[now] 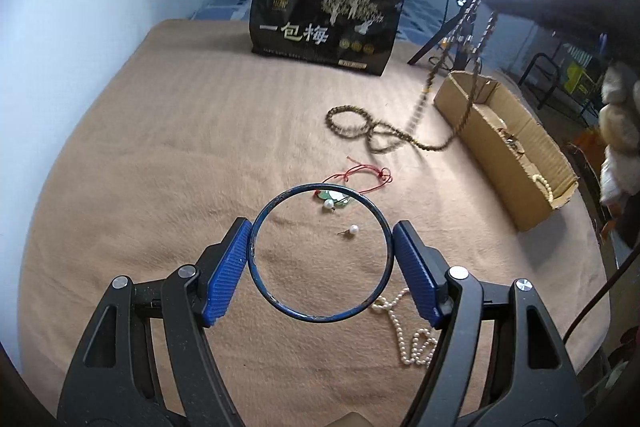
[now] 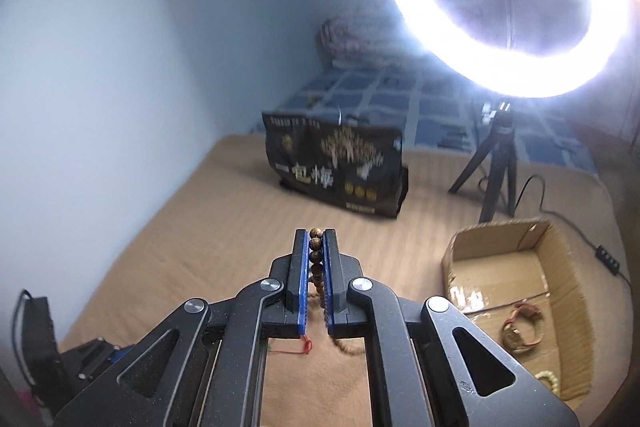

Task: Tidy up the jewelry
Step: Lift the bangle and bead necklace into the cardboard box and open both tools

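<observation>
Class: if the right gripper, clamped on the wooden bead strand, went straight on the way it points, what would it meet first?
Probably the black snack bag, standing beyond the right gripper on the tan blanket; the depth is hard to judge.

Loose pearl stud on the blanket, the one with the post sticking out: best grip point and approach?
Pinch the pearl stud across its round head, coming straight down, fingers either side. It lies flat on the blanket, its thin post pointing left, so that post offers little to hold. The left gripper is shut on the blue bangle, so that needs placing first.
</observation>
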